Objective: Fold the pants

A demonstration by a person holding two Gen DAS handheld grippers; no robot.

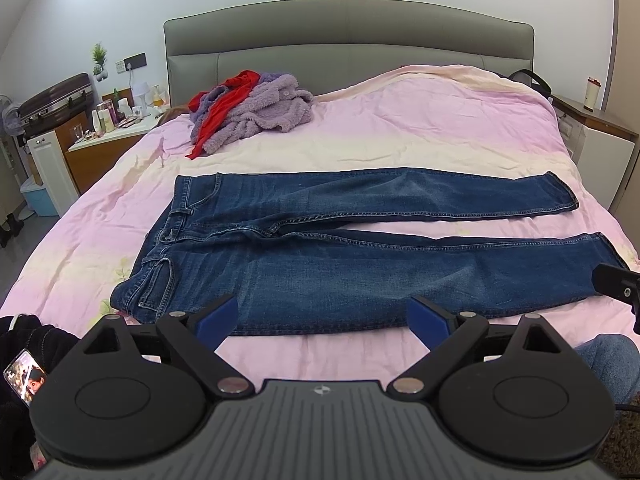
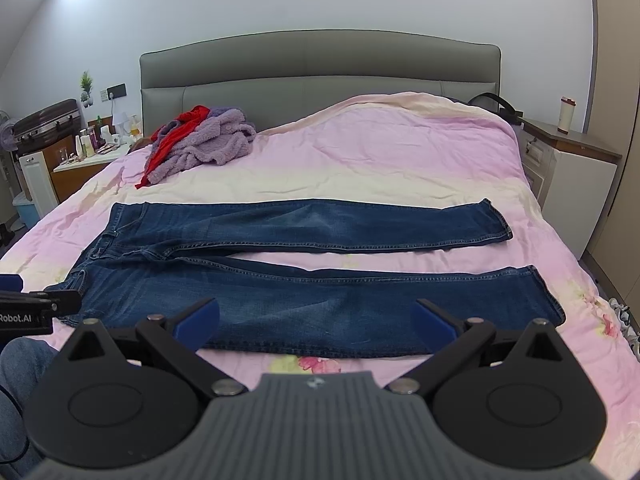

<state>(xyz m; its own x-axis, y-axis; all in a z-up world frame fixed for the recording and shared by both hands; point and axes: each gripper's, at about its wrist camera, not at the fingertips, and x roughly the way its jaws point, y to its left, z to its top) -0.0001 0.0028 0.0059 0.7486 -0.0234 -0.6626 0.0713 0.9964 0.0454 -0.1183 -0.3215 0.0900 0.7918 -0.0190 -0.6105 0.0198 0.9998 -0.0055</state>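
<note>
Left gripper [image 1: 322, 322] was wide open, nothing btwn its blue pads [image 1: 218, 320], hovering just off the near edge of the jeans [image 1: 360, 248] toward the waistband end; no contact visible. Jeans lay flat & unfolded across the pink duvet [image 1: 400, 120], waistband left, both legs running right w/ a strip of duvet showing btwn them. Beyond the jeans, near the grey headboard [image 1: 348, 36], sat a purple fleece [image 1: 260, 114] w/ a red garment [image 1: 224, 108]. Right gripper [image 2: 316, 320] was equally wide open, holding nothing, poised over the near leg's edge toward the hem end of the jeans, level & pointing at the headboard.
</note>
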